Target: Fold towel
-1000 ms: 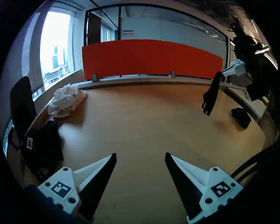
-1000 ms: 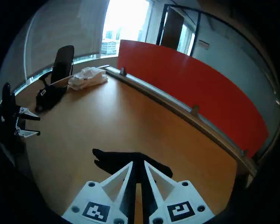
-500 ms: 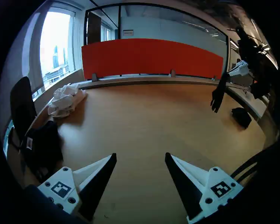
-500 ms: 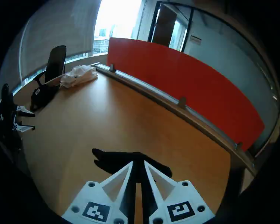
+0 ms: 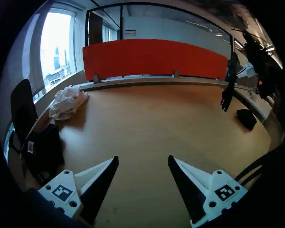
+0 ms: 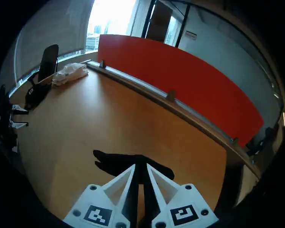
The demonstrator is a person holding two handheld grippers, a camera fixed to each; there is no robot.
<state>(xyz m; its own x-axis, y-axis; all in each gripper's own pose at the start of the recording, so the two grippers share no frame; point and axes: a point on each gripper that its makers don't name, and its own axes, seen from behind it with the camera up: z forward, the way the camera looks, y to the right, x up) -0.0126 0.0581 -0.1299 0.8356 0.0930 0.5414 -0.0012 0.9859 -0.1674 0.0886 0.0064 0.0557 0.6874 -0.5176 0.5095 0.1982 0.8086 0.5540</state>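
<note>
Office room, bright windows on one side. Long curved wooden worktop (image 5: 150,114) spans it, with a red partition panel (image 5: 154,59) standing along its far edge. Black office chair (image 5: 21,102) at the window end, a black bag (image 5: 43,146) beside it. Crumpled white cloth pile (image 5: 67,102) lies on the worktop corner near the window.

Dark towel (image 6: 131,164) is pinched between the nearly closed fingers of the right hand-held gripper (image 6: 141,167); in the left gripper view it hangs limp above the worktop's far right end. Small black object (image 5: 246,117) sits near it.

Left hand-held gripper (image 5: 142,157) hovers low over bare worktop, fingers spread wide, holding nothing.
</note>
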